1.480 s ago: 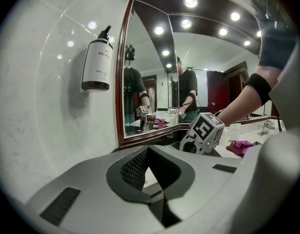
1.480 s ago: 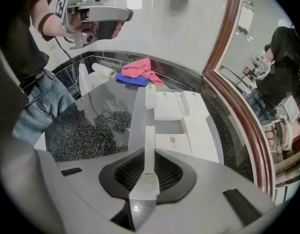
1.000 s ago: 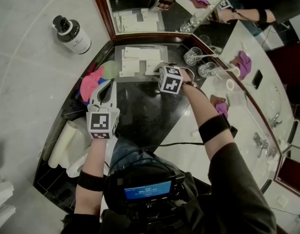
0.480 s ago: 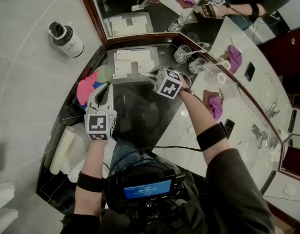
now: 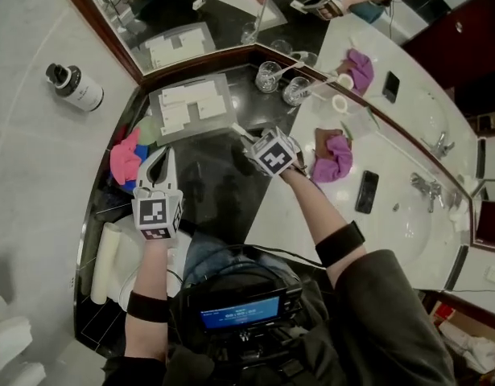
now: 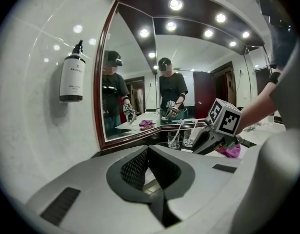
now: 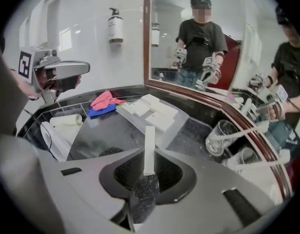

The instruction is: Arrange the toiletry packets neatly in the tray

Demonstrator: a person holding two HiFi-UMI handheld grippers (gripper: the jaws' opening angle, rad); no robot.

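Packet, thin, light and probably floppy, is pinched at its near end by the right gripper, tray at twelve o'clock; left gripper closed, empty.

I'm counting two glasses on the worktop, one tray carrying several white packets (too overlapped for an exact number), one slim packet apart from them, two pink cloths, one phone, one bottle and one rolled towel.
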